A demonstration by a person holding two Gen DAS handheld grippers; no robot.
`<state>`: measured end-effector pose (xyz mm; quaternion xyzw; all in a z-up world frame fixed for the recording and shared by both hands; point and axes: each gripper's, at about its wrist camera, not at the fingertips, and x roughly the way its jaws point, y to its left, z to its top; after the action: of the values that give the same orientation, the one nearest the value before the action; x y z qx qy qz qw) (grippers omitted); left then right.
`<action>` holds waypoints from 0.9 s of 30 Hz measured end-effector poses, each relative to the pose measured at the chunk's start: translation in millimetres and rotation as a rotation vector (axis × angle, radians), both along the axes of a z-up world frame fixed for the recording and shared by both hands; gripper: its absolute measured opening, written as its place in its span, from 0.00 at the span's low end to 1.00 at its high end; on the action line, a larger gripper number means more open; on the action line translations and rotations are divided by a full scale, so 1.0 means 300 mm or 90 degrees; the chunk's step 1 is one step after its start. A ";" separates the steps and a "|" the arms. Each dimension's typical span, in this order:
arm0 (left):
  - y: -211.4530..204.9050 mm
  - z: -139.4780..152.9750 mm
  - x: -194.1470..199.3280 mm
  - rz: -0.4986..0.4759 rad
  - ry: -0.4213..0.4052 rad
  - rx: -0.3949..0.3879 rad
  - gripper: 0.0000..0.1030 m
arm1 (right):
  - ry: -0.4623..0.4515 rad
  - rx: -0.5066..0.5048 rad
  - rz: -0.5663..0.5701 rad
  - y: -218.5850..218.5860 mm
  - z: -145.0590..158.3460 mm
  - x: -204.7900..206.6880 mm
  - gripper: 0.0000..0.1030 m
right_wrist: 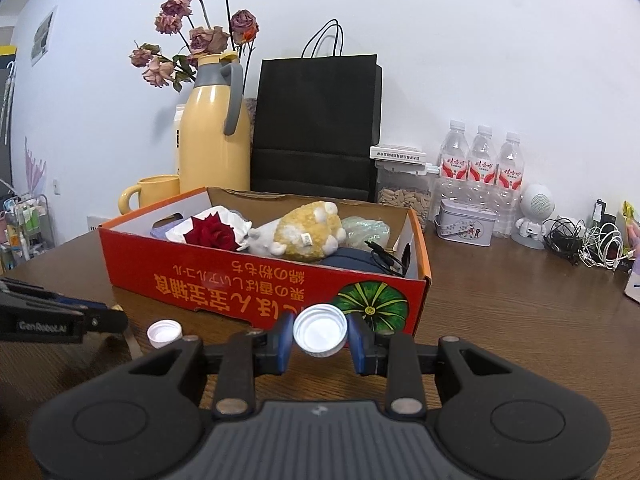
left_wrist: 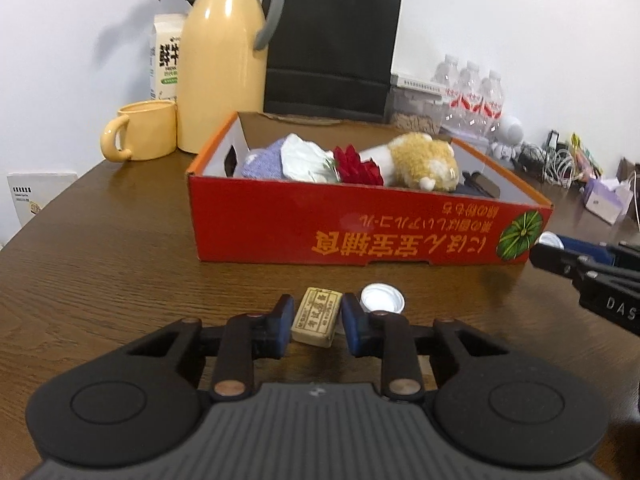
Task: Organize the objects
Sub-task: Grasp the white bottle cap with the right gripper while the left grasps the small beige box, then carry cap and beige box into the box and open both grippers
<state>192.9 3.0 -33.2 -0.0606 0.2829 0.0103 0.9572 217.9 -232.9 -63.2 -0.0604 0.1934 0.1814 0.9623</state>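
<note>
Eraser lengthwise in clamped left tool, right tool clamping upturned cap

I'm working over a dark wood table. Sitting on it: a red box mid-table, a small tan block and a white cap just in front of it. Yellow mug and jug behind on the left, black bag at the wall, then bottles, a tin and cables off right.
</note>
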 end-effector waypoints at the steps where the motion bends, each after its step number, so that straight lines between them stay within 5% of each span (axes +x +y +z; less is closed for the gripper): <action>1: 0.003 0.003 -0.005 0.004 -0.005 -0.002 0.26 | 0.000 0.000 0.000 0.000 0.000 0.000 0.27; 12: 0.009 0.091 -0.025 0.020 -0.063 0.000 0.26 | -0.033 0.004 -0.002 0.001 0.024 -0.020 0.27; 27: -0.005 0.265 0.185 0.029 -0.143 0.017 0.26 | -0.066 0.019 -0.030 0.063 0.173 0.164 0.27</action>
<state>248.3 1.5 46.4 -0.0551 0.1725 0.0292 0.9830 267.3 -214.0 -11.4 -0.0508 0.1423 0.1579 0.9758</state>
